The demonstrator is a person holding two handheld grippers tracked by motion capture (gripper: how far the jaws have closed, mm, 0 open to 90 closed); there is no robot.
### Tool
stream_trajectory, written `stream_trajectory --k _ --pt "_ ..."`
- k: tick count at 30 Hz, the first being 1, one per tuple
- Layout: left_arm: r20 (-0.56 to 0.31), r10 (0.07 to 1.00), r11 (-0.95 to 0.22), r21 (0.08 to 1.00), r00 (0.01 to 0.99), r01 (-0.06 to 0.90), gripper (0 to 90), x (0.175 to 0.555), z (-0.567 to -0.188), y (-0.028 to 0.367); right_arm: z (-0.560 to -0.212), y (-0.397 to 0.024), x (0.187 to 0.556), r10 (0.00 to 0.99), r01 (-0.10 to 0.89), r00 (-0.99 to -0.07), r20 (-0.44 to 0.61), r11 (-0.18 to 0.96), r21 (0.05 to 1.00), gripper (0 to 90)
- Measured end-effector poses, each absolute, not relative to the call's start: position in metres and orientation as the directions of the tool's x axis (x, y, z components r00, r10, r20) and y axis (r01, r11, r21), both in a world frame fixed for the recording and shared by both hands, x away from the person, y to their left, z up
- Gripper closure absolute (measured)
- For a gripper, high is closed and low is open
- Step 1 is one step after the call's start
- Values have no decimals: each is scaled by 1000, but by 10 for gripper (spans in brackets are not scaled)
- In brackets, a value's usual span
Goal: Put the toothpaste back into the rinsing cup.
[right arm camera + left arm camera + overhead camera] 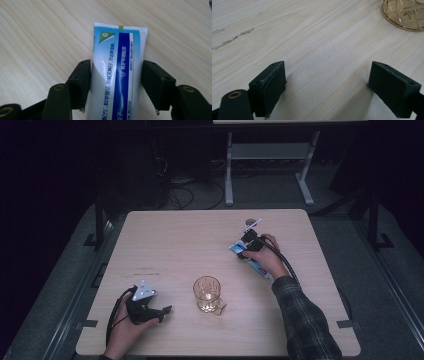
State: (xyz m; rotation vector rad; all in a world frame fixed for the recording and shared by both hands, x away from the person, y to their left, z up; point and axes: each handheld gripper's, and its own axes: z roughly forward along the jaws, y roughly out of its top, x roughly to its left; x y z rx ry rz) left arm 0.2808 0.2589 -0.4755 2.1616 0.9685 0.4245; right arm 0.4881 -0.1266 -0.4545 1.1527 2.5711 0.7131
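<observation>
Between the right tool's (116,86) jaws, flat on the pale wood surface (37,37), lies a white-and-blue toothpaste tube (117,67); they flank it, whether pressing I can't tell. Left tool (325,87) gapes by an amber cut-glass mug (207,293).

Dim, dark-edged high view; gripper views bright, sharp, with soft shadows under jaws

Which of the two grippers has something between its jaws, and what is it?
The right gripper: its jaws straddle a blue-and-white toothpaste tube lying flat on the table. The left gripper stands open over bare wood beside the amber glass.
</observation>
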Motion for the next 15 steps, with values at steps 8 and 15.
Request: stream_trajectory --k 8,15 --pt "6 748 -460 726 664 511 132 281 -476 259 -455 -126 487 751 637 -660 -10 567 522 446" --pt "6 748 -459 726 664 511 132 281 -476 259 -453 -123 484 763 642 -645 -31 564 519 550"
